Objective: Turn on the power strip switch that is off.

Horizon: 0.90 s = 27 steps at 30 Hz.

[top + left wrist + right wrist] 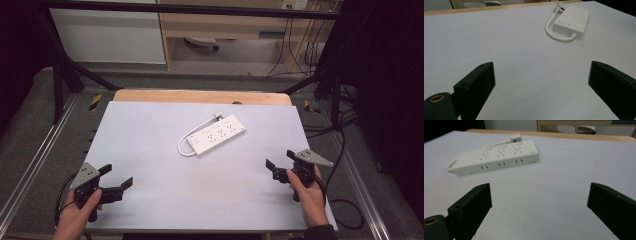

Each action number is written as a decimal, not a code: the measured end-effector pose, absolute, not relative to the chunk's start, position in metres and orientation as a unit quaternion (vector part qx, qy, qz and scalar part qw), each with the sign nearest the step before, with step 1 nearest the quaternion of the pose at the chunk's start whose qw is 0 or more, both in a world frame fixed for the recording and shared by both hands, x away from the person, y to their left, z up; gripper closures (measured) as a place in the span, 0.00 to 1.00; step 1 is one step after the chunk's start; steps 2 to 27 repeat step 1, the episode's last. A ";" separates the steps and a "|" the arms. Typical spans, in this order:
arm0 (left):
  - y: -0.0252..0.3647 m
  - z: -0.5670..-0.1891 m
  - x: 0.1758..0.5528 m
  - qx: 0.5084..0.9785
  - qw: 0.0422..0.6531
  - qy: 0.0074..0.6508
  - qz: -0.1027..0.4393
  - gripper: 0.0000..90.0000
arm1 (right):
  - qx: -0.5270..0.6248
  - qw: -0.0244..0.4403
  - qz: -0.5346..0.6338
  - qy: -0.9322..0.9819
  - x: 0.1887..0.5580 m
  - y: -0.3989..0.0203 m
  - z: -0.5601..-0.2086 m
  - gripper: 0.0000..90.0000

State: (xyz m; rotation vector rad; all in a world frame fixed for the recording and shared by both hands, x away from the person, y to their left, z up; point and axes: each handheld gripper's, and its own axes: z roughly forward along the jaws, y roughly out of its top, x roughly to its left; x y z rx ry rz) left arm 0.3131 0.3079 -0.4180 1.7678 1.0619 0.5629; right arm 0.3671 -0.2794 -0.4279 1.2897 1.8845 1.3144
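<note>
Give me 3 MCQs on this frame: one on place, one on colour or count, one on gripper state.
1. Where does the power strip lie on the table?
A. near the middle, toward the far edge
B. at the near left corner
C. between the right gripper's jaws

2. What colour is the power strip?
A. black
B. white
C. red

3. How do the left gripper and right gripper stand?
A. both shut on the cord
B. left shut, right open
C. both open, holding nothing

Answers: 1 A, the high view shows it past the centre, away from both hands. 2 B, body and cord are white. 3 C, each gripper view shows its jaws wide apart over bare table.
</note>
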 end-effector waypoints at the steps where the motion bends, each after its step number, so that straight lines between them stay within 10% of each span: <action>1: 0.308 -0.418 0.313 0.725 0.482 0.435 0.231 0.08 | 0.474 0.249 0.476 0.698 0.365 -0.281 -0.432 0.07; 27: 0.308 -0.418 0.313 0.725 0.482 0.435 0.231 0.08 | 0.474 0.249 0.476 0.698 0.365 -0.281 -0.432 0.07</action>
